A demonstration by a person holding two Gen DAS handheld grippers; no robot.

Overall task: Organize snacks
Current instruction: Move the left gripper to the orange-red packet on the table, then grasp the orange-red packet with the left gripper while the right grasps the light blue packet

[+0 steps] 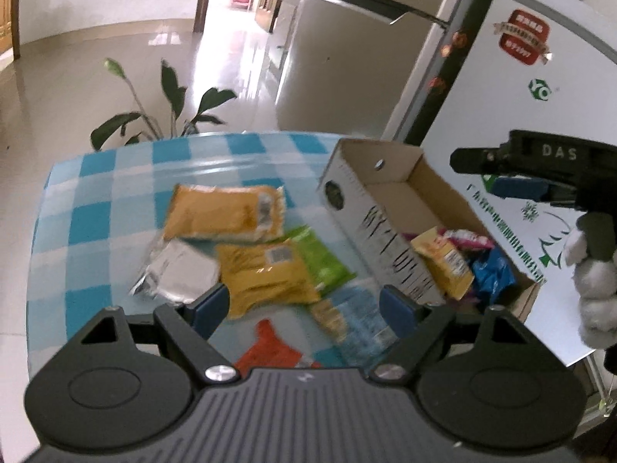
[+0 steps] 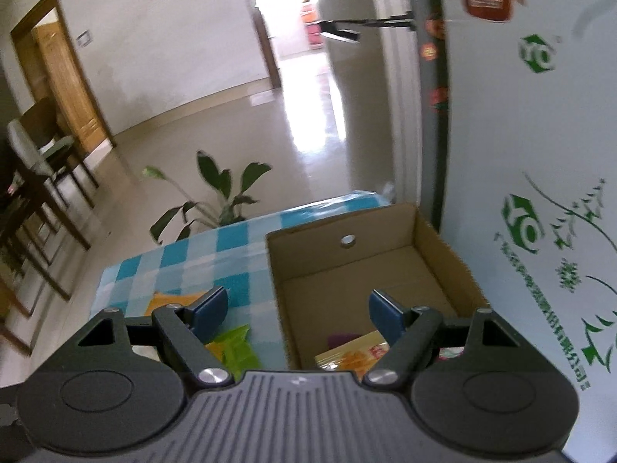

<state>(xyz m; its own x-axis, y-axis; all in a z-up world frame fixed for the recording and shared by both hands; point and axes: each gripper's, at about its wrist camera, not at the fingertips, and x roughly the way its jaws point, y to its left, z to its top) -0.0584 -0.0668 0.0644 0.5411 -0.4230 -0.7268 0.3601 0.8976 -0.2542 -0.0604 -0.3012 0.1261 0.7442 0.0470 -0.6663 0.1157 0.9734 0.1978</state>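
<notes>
Here the left gripper (image 1: 304, 305) hangs spread, empty, above the yellow packet (image 1: 266, 274); right gripper (image 2: 297, 310) likewise spread.

A leafy potted plant (image 1: 169, 115) stood on the glossy tiled floor (image 1: 77, 88) just beyond the far edge of the blue-and-white checked tablecloth (image 1: 96, 212). A white panel printed with green logos (image 2: 540, 193) and a red badge (image 1: 522, 36) leaned beside the table, with a grey refrigerator (image 1: 347, 58) behind it. Farther off were a wooden door (image 2: 65, 88), dark wooden chairs (image 2: 38, 177) and a bright doorway (image 2: 293, 11).
</notes>
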